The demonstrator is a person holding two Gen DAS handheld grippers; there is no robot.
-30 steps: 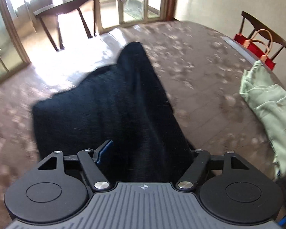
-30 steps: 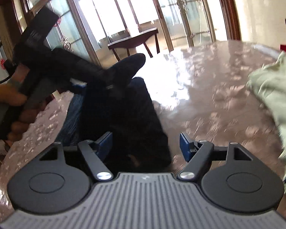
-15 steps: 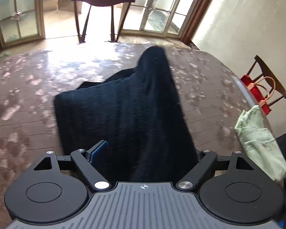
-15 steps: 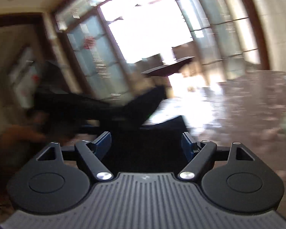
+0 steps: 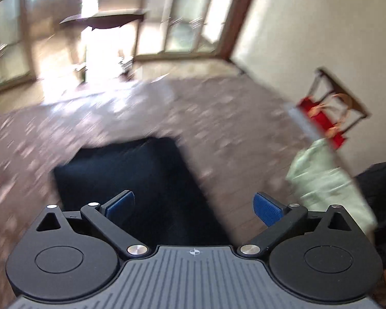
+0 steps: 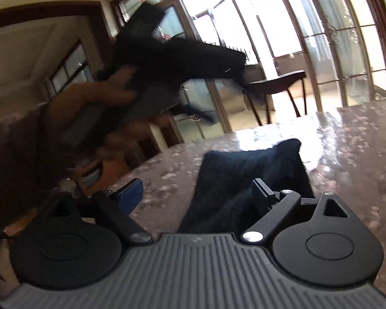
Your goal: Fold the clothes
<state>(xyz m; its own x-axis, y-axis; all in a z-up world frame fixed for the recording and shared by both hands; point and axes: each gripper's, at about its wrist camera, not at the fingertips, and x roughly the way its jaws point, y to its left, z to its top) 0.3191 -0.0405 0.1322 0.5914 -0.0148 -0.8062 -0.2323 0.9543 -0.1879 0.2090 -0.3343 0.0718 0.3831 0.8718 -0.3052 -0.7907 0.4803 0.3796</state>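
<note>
A dark knitted garment [image 5: 131, 180] is seen lying folded on the brown speckled table [image 5: 231, 118], roughly in the middle of the surface. In the left wrist view the left gripper [image 5: 194, 206] is held above the near edge of the garment; its jaws are opening and stand wide apart, and nothing is gripped, the blue pads [image 5: 266, 208] being clear of the cloth, which lies on the table below them. In the right wrist view the right gripper [image 6: 198, 193] is likewise found with its jaws opening and spread wide; the garment [image 6: 247, 177] is seen through the gap, but it is not pressed by either finger, and the blue pad [image 6: 131, 193] on one side stands over bare table [image 6: 347, 149]. The other gripper, held in a hand [image 6: 97, 95], is seen blurred in the upper left of that view, well above the table. A pale green garment [image 5: 329, 182] is lying at the table's right edge, well apart from the dark one. Beyond it a chair [image 5: 339, 103] with a red bag [image 5: 321, 118] is visible against the wall. A small dark side table [image 6: 275, 82] is seen before the glazed doors [image 6: 334, 38].
</note>
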